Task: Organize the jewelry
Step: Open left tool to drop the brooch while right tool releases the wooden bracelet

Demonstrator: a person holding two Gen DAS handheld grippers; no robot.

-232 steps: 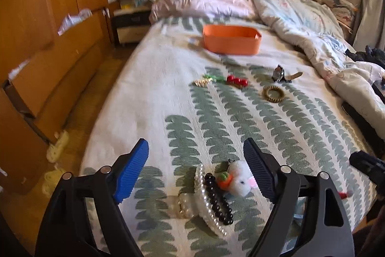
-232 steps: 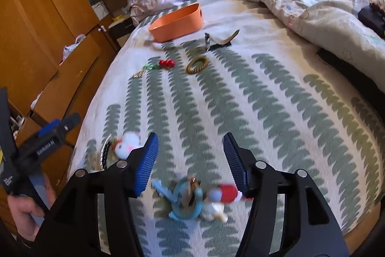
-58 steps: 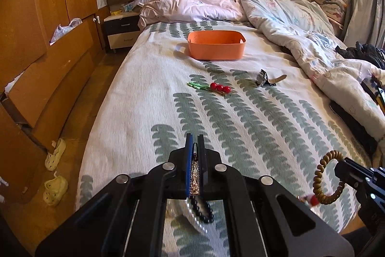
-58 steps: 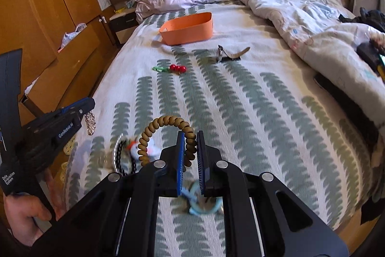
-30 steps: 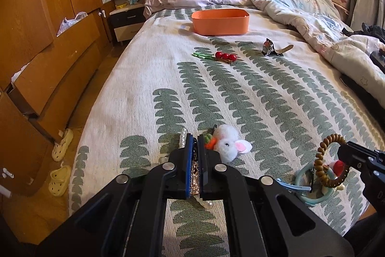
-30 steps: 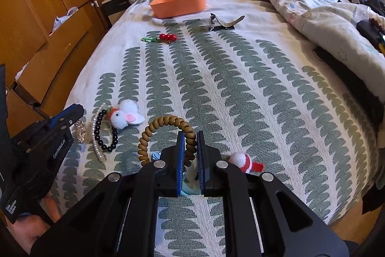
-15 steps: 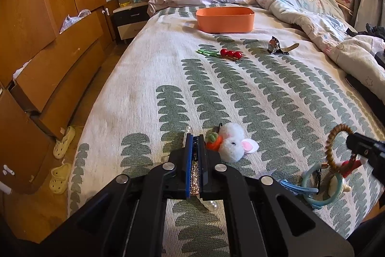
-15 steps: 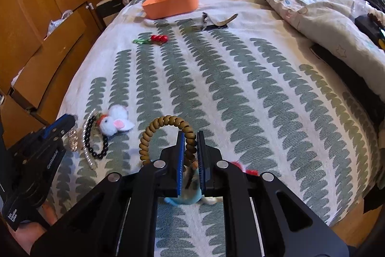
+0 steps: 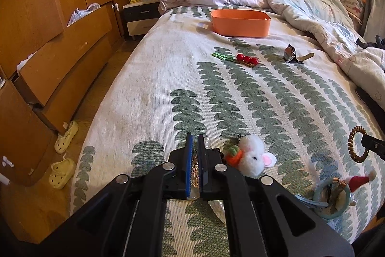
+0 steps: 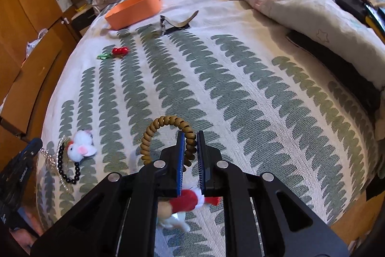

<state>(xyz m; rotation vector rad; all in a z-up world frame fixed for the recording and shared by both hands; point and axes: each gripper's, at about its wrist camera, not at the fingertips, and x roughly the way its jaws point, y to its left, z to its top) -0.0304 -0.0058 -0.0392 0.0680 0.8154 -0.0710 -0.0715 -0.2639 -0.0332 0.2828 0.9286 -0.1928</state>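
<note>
Sorting jewelry | right hand-held gripper [image 10: 190, 155] clamps coil bracelet [image 10: 166, 134] | left hand-held gripper [image 9: 195, 160] pinches gold chain [image 9: 194, 171] | orange bin [image 9: 240, 22] far, most pieces unsorted on bed [image 9: 149, 93]

Jewelry spread over a leaf-patterned bedspread [image 9: 149, 78]

Tan coil bracelet [image 10: 166, 139] upright, pinched on one side; glittery gold piece [image 9: 194, 168] clamped edge-on; black bead bracelet [image 10: 68, 168] beside white plush charm [image 9: 252, 157]; red cherry clip [image 9: 245, 59] and watch [image 9: 291, 54] before orange bin [image 9: 240, 22].

Right tool [image 10: 190, 136] clamps brown coil hair tie [image 10: 154, 134].
</note>
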